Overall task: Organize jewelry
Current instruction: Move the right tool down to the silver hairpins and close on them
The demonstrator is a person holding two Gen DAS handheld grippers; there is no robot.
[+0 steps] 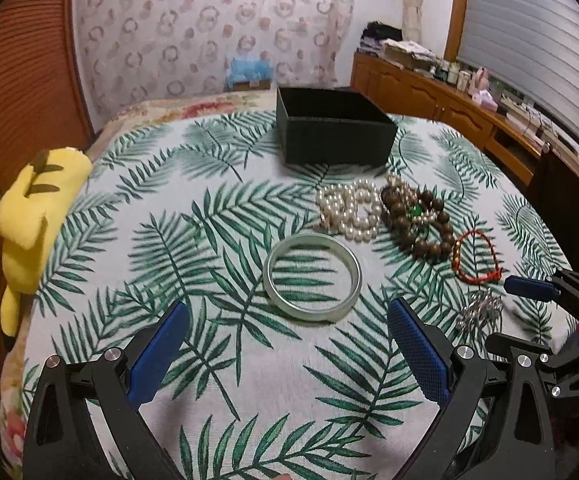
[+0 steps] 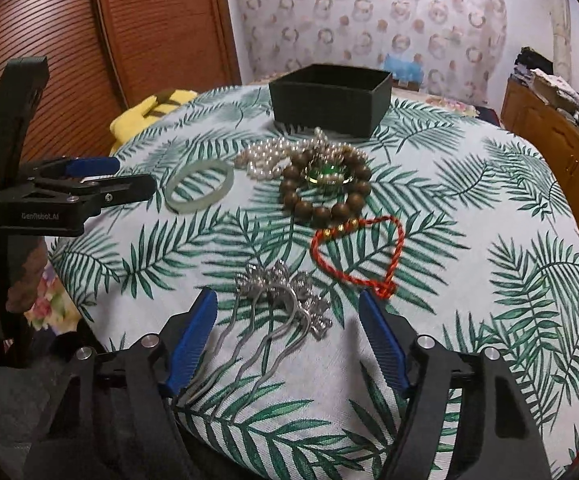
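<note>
I see 5 pieces lying flat before an open black box [image 1: 335, 128]: jade bangle [image 1: 312, 277], pearls [image 1: 349, 210], wooden beads [image 1: 417, 220], red cord [image 1: 476, 256], silver comb [image 2: 281, 308].

Box [image 1: 335, 136] interior hidden by walls

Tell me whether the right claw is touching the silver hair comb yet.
Apart. In the right wrist view the right claw stands open, and the silver hair comb lies on the leaf-print cloth between its fingers, with cloth showing on both sides.
</note>
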